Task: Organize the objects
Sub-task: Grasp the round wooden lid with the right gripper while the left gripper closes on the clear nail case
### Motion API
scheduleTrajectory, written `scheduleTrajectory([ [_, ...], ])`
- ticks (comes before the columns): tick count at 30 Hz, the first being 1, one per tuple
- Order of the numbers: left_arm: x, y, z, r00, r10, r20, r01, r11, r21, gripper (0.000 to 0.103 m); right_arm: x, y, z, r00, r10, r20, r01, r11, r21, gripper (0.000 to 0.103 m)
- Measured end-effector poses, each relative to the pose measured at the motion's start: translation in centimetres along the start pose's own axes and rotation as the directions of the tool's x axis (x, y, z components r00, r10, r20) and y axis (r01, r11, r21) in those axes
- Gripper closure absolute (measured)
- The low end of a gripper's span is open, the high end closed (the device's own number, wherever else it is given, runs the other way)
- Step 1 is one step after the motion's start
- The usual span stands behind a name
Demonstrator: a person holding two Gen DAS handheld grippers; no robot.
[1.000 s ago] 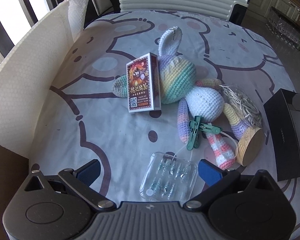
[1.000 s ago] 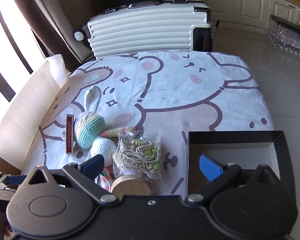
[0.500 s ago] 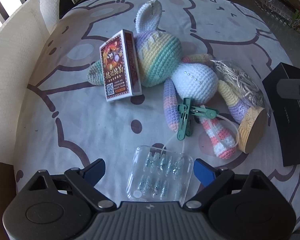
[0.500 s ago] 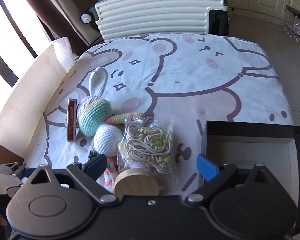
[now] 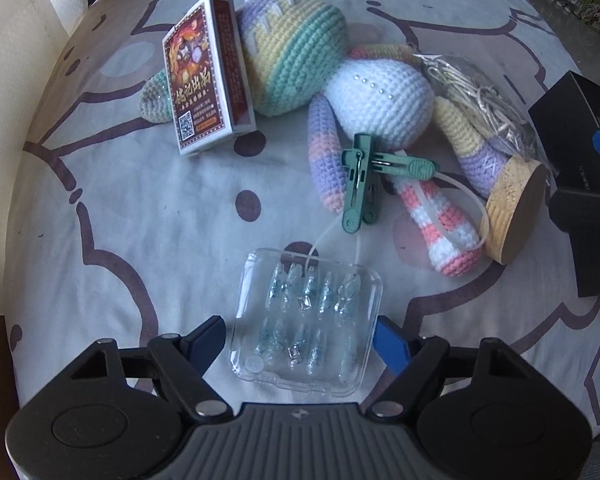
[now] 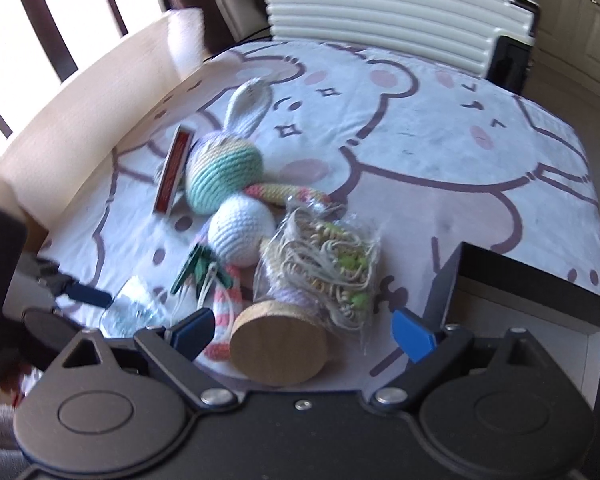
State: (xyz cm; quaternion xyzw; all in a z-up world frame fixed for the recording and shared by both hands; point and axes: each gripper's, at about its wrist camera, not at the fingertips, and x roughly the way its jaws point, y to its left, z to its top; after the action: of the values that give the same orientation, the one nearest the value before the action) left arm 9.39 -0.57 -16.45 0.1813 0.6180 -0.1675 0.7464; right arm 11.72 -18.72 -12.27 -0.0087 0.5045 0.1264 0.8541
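The left gripper, jaws wide, straddles a clear plastic case on the counter; closing squarely on its side edges should lift it cleanly, while the right gripper hangs wide over the wooden-lidded jar.

Readable print on my table: one card box only

The card box at ten o'clock from my left gripper is showing large gold Chinese characters I cannot make out, a QR code beneath them, and small print that is staying too blurred to read.

2 clothespins, 1 bunny, perhaps 10 nails.
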Motion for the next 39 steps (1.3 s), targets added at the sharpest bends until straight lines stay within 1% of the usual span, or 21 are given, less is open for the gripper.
scheduleTrajectory([
  [5, 0.1, 1.3, 0.0, 0.999, 0.039, -0.002, -0.039, 0.997, -0.064, 0.027, 0.9, 0.9, -0.8, 0.999, 0.019, -0.030, -0.021, 0.996, -0.083, 0.007],
  [9, 0.2, 3.3, 0.0, 0.999, 0.037, -0.009, -0.038, 0.984, -0.173, 0.029, 1.8, 1.9, -1.2, 0.999, 0.015, -0.042, -0.022, 0.987, -0.157, 0.007],
  [11, 0.2, 4.0, -0.1, 0.999, 0.035, -0.010, -0.037, 0.976, -0.215, 0.030, 2.3, 2.7, -1.5, 0.999, -0.006, -0.049, -0.005, 0.977, -0.215, 0.007],
  [14, 0.3, 4.8, -0.1, 0.999, 0.035, -0.011, -0.036, 0.966, -0.254, 0.030, 3.3, 3.7, -1.7, 0.997, -0.056, -0.056, 0.038, 0.959, -0.279, 0.011],
  [16, 0.4, 5.2, -0.1, 1.000, 0.023, -0.009, -0.024, 0.964, -0.265, 0.029, 3.8, 3.8, -1.6, 0.996, -0.063, -0.066, 0.042, 0.958, -0.284, 0.019],
  [17, 0.2, 5.1, -0.3, 1.000, 0.019, -0.007, -0.020, 0.964, -0.266, 0.029, 4.0, 3.8, -1.5, 0.995, -0.066, -0.072, 0.043, 0.959, -0.279, 0.029],
  [18, 0.1, 5.1, -0.4, 1.000, 0.016, -0.006, -0.017, 0.964, -0.266, 0.029, 4.2, 3.7, -1.5, 0.994, -0.066, -0.083, 0.041, 0.961, -0.273, 0.034],
  [22, 0.2, 5.7, -0.4, 1.000, 0.009, -0.003, -0.010, 0.961, -0.276, 0.029, 4.1, 3.4, -1.1, 0.993, -0.048, -0.108, 0.022, 0.973, -0.232, 0.035],
  [24, 0.2, 5.9, -0.4, 1.000, 0.007, 0.000, -0.007, 0.960, -0.280, 0.029, 3.9, 3.1, -1.0, 0.989, -0.019, -0.144, -0.010, 0.980, -0.200, 0.035],
  [28, 0.4, 6.5, -0.4, 1.000, 0.004, 0.004, -0.003, 0.961, -0.277, 0.029, 3.1, 2.7, -1.1, 0.975, -0.003, -0.223, -0.035, 0.985, -0.169, 0.035],
  [31, 0.4, 6.8, -0.4, 1.000, 0.003, 0.003, -0.002, 0.962, -0.274, 0.028, 3.0, 2.7, -1.6, 0.955, 0.017, -0.297, -0.067, 0.985, -0.158, 0.035],
  [33, 0.4, 6.9, -0.4, 1.000, 0.002, 0.003, -0.001, 0.962, -0.275, 0.027, 3.0, 3.0, -2.1, 0.938, 0.041, -0.344, -0.102, 0.981, -0.163, 0.035],
  [34, 0.4, 6.9, -0.4, 1.000, 0.002, 0.003, -0.001, 0.961, -0.275, 0.026, 3.1, 3.2, -2.3, 0.931, 0.049, -0.363, -0.118, 0.978, -0.171, 0.035],
  [35, 0.4, 7.0, -0.5, 1.000, 0.003, 0.004, -0.002, 0.961, -0.277, 0.022, 3.1, 3.5, -2.6, 0.925, 0.057, -0.377, -0.134, 0.974, -0.182, 0.035],
  [39, 0.5, 7.5, -0.4, 1.000, 0.008, 0.003, -0.007, 0.959, -0.283, 0.021, 3.5, 4.3, -3.3, 0.905, 0.096, -0.415, -0.192, 0.962, -0.196, 0.035],
])
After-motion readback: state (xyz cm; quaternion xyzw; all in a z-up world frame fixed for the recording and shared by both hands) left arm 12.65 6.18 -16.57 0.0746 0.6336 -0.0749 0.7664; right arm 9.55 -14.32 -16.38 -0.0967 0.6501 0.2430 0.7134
